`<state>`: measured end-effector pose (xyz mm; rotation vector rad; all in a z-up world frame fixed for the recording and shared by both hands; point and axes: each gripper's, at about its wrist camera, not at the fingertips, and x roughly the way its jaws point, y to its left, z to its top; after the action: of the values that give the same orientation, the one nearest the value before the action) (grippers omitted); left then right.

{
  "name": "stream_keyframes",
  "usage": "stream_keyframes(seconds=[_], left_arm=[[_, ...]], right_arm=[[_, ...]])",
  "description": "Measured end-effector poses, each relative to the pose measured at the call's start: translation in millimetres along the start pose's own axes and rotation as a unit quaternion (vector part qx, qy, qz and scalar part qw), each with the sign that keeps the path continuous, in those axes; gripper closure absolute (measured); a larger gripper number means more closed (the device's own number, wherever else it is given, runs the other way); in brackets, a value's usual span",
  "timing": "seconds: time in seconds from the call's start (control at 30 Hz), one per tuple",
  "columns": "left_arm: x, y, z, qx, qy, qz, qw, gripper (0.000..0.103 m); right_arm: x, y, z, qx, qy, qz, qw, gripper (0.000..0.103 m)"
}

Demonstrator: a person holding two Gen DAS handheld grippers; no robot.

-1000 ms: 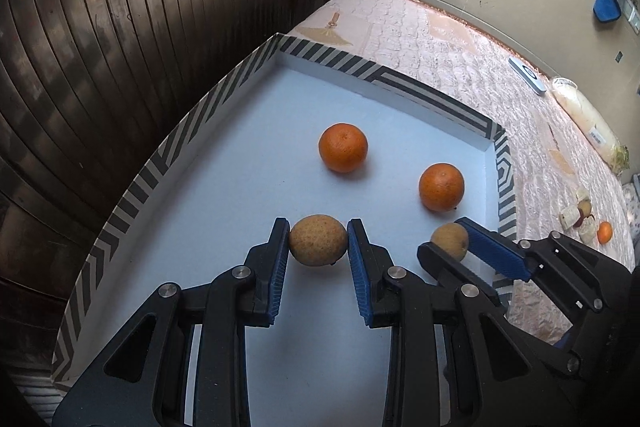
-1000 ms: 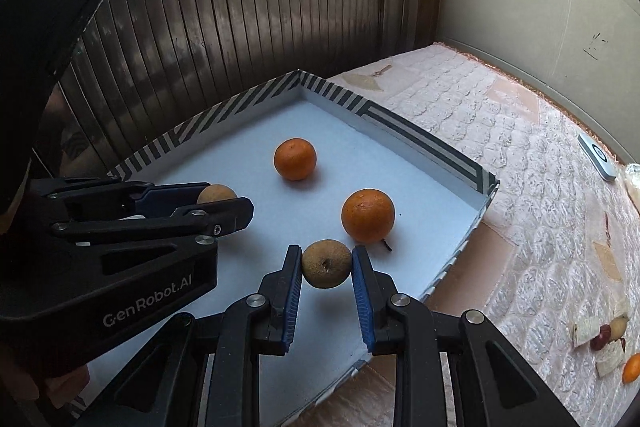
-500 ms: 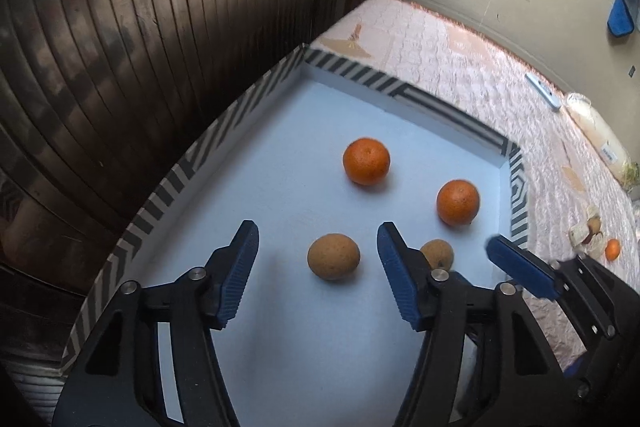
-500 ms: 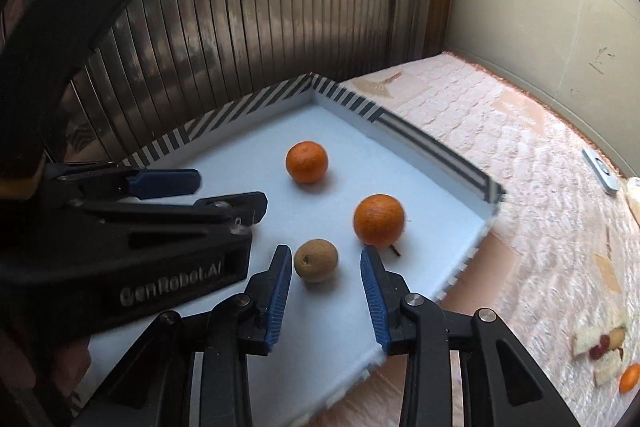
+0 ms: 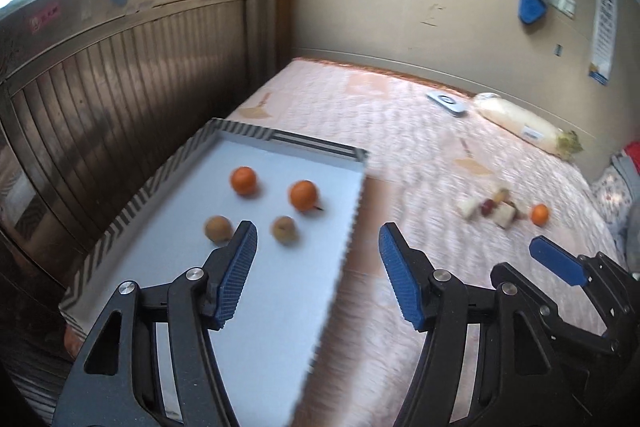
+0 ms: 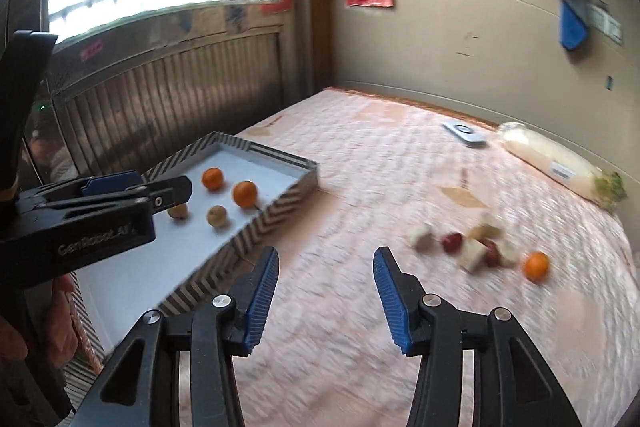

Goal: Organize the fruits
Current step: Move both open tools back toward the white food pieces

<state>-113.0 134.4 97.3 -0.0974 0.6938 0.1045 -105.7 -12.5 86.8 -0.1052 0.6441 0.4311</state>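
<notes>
A white tray with a striped rim [image 5: 160, 179] [image 6: 276, 211] lies on the bed. In it are two oranges [image 5: 243, 180] [image 5: 303, 195] and two brown fruits [image 5: 218, 228] [image 5: 284, 229]. They also show in the right wrist view: oranges [image 6: 212, 179] [image 6: 245, 193], brown fruits [image 6: 217, 216] [image 6: 178, 211]. My left gripper [image 5: 318, 247] is open and empty, pulled back over the tray's right edge. My right gripper [image 6: 326, 271] is open and empty over the mattress. A loose orange [image 5: 539, 214] [image 6: 537, 265] lies on the bed by small red and pale pieces [image 6: 472, 247].
A pink quilted mattress [image 6: 380, 163] fills the view. A white radish in a bag [image 6: 560, 163] and a flat white device [image 6: 464, 134] lie by the far wall. A dark slatted headboard [image 5: 120, 95] stands to the left.
Both grippers let go of the brown fruits, opened wide, then drew back and swung right towards the loose fruit. Both brown fruits stay in the tray.
</notes>
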Motion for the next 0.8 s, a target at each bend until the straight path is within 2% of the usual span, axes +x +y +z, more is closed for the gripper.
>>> stream_keyframes(seconds=[0.1, 0.23, 0.37, 0.6, 0.73, 0.8], left_arm=[[-10, -21, -4, 0.022, -0.001, -0.012, 0.9997, 0.039], [-22, -49, -4, 0.051, -0.023, -0.015, 0.9983, 0.039], [-20, -69, -6, 0.072, -0.027, -0.022, 0.9968, 0.039], [19, -97, 0, 0.094, 0.031, -0.067, 0.9928, 0.039], [50, -107, 6, 0.091, 0.085, -0.108, 0.9864, 0.039], [64, -114, 13, 0.092, 0.097, -0.109, 0.9849, 0.039]], right_arm=[[-20, -11, -11, 0.005, -0.001, -0.020, 1.000, 0.055], [-47, -28, -22, 0.017, -0.006, -0.041, 0.999, 0.055], [-62, -48, -33, 0.038, -0.009, -0.058, 0.998, 0.055], [-63, -86, -42, 0.067, 0.009, -0.090, 0.994, 0.055], [-51, -107, -43, 0.090, 0.021, -0.094, 0.991, 0.055], [-45, -114, -42, 0.096, 0.025, -0.092, 0.991, 0.055]])
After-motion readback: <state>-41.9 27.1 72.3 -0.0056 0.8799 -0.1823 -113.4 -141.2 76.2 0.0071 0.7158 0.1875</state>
